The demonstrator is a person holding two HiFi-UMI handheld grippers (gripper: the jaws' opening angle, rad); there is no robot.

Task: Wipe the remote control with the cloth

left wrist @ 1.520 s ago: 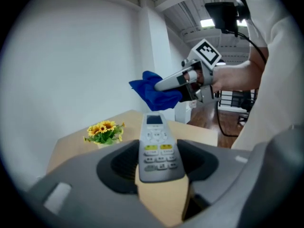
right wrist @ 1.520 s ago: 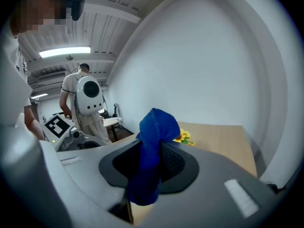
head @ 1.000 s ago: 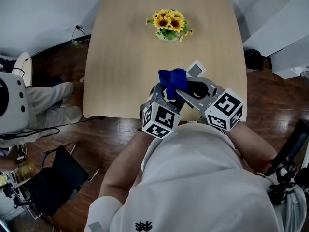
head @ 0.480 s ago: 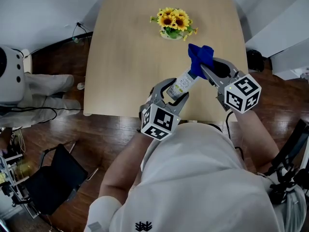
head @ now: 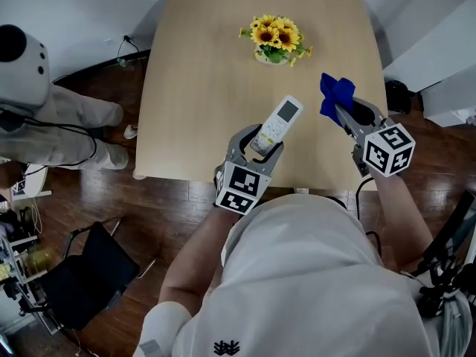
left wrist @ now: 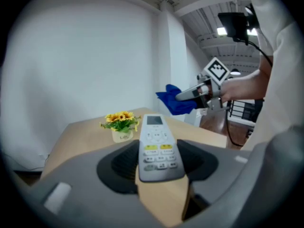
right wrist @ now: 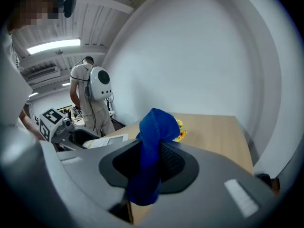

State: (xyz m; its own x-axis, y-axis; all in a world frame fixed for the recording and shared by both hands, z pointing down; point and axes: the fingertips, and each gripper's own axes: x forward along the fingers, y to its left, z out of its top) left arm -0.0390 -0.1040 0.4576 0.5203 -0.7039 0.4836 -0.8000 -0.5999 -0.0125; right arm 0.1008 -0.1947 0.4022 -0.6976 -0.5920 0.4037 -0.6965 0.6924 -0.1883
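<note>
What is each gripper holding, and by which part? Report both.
Left gripper: the remote control, by its lower button end. Right gripper: the blue cloth, pinched around its middle, bunched end sticking out.

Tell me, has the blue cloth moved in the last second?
Yes. The blue cloth, held in the right gripper, has swung right, off the remote control, from below the sunflowers toward the right edge of the table.

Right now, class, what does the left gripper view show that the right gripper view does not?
Only the left gripper view: the buttons and screen of the remote control, and the right gripper from outside. Only the right gripper view: a person standing beyond the table. Both: the blue cloth, sunflowers and table.
</note>
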